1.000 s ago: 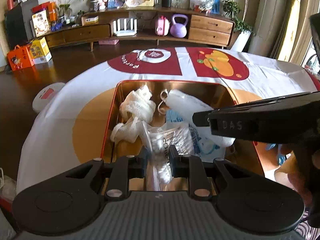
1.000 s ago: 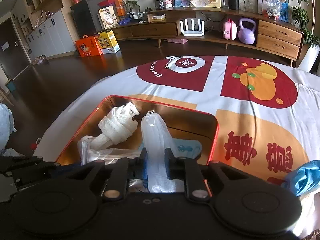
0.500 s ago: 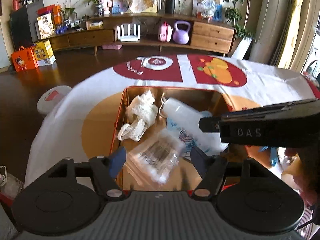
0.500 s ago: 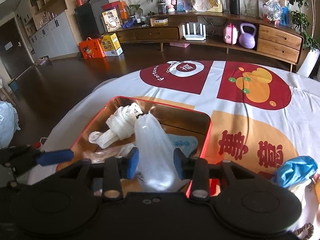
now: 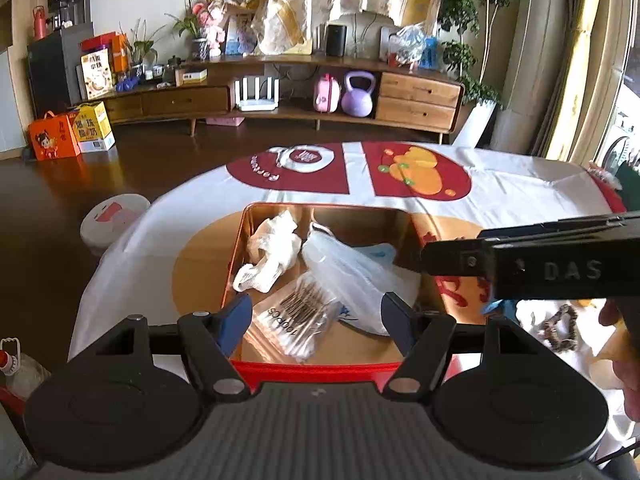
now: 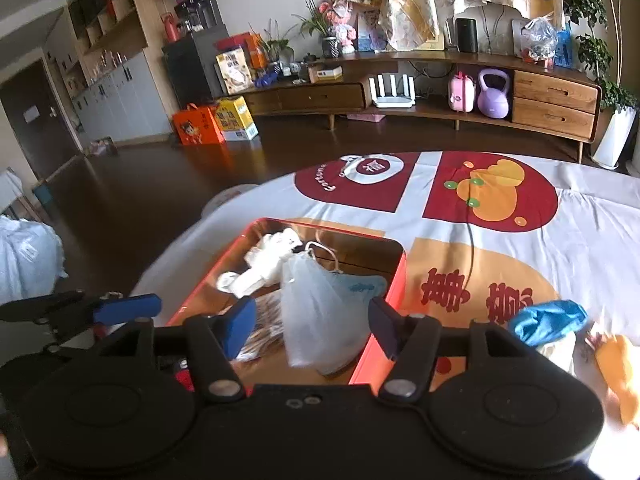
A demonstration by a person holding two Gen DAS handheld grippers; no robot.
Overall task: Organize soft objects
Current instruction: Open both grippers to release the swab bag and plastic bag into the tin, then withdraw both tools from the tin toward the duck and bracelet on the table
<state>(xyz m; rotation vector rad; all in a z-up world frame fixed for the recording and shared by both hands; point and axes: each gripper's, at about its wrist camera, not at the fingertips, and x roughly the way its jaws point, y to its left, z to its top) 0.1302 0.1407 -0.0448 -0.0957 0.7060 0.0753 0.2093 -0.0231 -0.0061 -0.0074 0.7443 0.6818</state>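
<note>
The clear bag (image 6: pixel 320 316) now lies in the red tin (image 6: pixel 394 280), beside the cotton swab packet (image 5: pixel 296 320) and the white gauze roll (image 5: pixel 272 252). A second ago each gripper pinched one; both have let go. The left gripper (image 5: pixel 316 320) stands spread and empty above the packet; the right gripper (image 6: pixel 312 324) is opening, its pads clear of the bag. Two items look stowed; the blue bundle (image 6: pixel 548 320) waits on the tablecloth (image 6: pixel 580 208).
</note>
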